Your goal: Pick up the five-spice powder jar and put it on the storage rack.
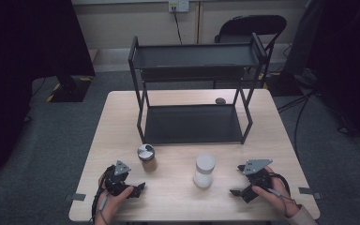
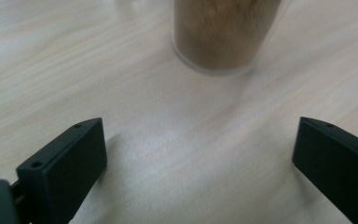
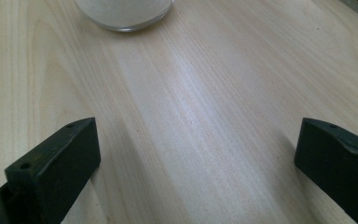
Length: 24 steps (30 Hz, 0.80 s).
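Both claws rest low on the table, near my edge, one per jar. No contact yet.

Left claw: jaws wide, nothing between them, only bare wood in the gap. Brown jar sits just ahead of the tips and a touch to their right in the left gripper view. It's upright, metal lid on. I'm holding the claw level and close to the table so the pads meet the jar's body, not the lid. Gap looks wider than the jar, so a straight push forward should take it in.

Right claw: jaws also fully spread, empty. White jar is ahead and left of centre in the right gripper view, farther off than the brown one is from the left claw. Upright too, looks taller and paler, contents hard to tell.

Why this layout, my read: jars stand apart, one in front of each hand, so neither claw crosses the other. The rack stands beyond both jars, bottom shelf and top shelf bare, so likely that's where they go.

Next: nudge left claw right to centre on the brown jar, then forward. The right one needs more travel and a shift left. Risk: clipping a jar with one jaw and tipping it.
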{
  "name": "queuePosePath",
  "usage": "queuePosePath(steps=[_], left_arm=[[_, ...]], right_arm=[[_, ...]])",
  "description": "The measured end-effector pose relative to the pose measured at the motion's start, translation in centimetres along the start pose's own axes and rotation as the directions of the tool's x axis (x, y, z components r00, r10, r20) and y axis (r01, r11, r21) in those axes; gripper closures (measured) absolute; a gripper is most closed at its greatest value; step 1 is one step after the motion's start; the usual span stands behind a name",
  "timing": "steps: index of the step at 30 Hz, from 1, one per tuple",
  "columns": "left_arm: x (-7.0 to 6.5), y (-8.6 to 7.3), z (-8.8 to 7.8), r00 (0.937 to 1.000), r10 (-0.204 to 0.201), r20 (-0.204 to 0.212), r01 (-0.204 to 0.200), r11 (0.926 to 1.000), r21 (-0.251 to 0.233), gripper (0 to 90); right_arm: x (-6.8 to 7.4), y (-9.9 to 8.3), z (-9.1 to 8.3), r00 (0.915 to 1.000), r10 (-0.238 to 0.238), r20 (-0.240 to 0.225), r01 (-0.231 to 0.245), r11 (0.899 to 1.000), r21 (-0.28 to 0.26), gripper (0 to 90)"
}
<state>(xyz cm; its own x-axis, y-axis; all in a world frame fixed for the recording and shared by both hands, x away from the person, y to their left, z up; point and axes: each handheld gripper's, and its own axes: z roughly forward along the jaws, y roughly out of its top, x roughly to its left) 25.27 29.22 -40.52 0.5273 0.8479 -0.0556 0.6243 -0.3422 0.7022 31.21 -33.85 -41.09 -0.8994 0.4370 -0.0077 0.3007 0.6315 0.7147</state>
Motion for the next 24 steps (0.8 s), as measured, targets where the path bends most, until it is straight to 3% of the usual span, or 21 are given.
queuePosePath(steps=[15,24], left_arm=[[-0.2,1.3,-0.3,0.9996,-0.025,0.015,0.026,0.9978,-0.062,1.9],[-0.4,1.7,-0.3,0.9998,-0.019,-0.009,0.018,0.9970,-0.076,2.0]], right_arm=[[0.0,0.0,0.0,1.0000,-0.001,0.000,0.001,1.000,0.000,0.0],[0.0,0.0,0.0,1.0000,-0.001,0.000,0.001,1.000,-0.001,0.0]])
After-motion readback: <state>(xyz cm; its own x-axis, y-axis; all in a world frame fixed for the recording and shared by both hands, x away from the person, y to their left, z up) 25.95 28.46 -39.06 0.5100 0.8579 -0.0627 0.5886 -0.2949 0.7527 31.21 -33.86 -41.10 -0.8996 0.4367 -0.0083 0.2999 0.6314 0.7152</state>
